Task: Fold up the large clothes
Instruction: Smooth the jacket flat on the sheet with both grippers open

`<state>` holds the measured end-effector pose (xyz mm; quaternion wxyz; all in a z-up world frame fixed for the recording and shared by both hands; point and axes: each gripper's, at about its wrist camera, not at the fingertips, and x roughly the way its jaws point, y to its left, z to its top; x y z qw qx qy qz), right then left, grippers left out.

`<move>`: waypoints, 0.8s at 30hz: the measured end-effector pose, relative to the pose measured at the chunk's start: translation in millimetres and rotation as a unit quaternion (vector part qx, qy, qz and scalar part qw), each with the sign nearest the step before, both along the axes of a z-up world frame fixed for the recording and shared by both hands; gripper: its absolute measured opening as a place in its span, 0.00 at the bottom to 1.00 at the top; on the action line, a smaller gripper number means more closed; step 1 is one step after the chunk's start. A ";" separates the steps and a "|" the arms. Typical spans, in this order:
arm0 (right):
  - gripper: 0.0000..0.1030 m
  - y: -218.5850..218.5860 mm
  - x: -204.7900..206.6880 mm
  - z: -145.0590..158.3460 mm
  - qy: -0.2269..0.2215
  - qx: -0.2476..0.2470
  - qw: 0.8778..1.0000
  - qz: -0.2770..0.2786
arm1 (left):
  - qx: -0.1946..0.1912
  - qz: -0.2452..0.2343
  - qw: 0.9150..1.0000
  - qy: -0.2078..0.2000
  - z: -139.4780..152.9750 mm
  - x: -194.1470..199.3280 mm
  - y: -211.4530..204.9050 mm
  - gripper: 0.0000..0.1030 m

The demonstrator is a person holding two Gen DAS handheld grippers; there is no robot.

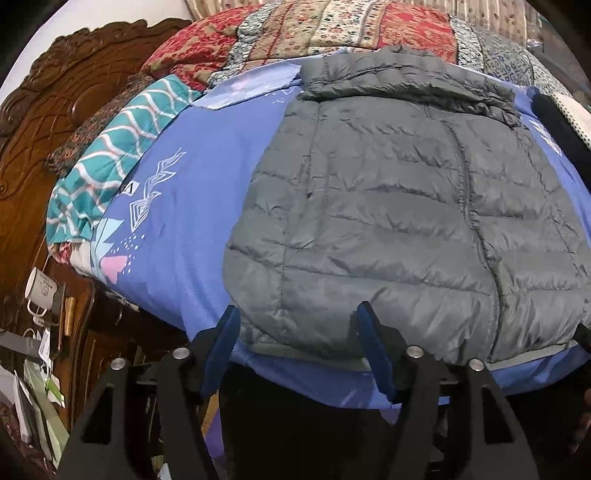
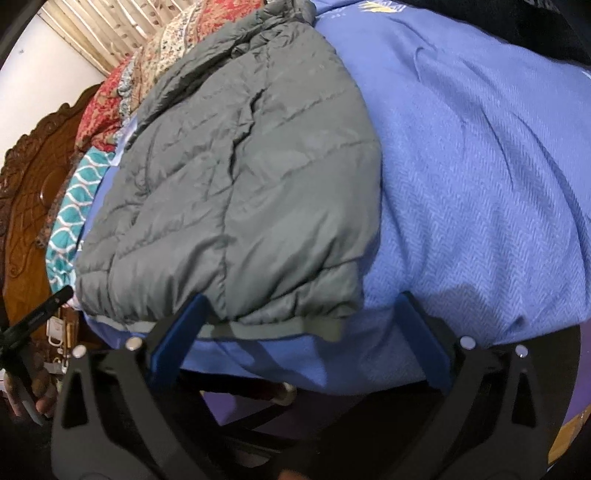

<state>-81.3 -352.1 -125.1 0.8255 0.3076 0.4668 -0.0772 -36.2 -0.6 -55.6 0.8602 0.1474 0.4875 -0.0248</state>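
Note:
A grey quilted puffer jacket (image 1: 399,206) lies flat on a blue bedsheet (image 1: 199,184), hem toward me at the bed's near edge. It also shows in the right wrist view (image 2: 236,177). My left gripper (image 1: 297,325) is open, its blue-padded fingers straddling the left part of the hem without closing on it. My right gripper (image 2: 303,317) is open, its fingers on either side of the hem's right corner (image 2: 325,328).
Patterned quilts (image 1: 332,29) and a teal wavy cloth (image 1: 122,147) are piled at the far side. A carved wooden headboard (image 1: 48,110) stands left, with a white mug (image 1: 40,288) and clutter below. Blue sheet (image 2: 480,184) lies right of the jacket.

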 end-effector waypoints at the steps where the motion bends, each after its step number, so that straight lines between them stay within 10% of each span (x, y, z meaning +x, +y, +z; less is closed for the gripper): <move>1: 0.96 1.2 0.1 0.5 0.000 -0.002 1.000 0.002 | 0.004 -0.003 1.000 -0.002 0.9 -0.1 -2.9 0.84; 11: 0.96 -0.6 -5.1 3.3 -0.008 0.006 1.000 0.001 | 0.002 -0.025 1.000 -0.008 11.2 0.7 -19.5 0.89; 19: 0.95 -2.4 -17.1 62.7 -0.060 -0.097 0.993 -0.029 | -0.015 -0.119 0.993 -0.007 28.2 -1.2 -73.6 0.89; 24: 0.95 -13.1 -25.3 69.6 -0.066 -0.046 0.995 -0.053 | -0.021 -0.170 0.985 -0.006 29.6 -4.2 -120.2 0.89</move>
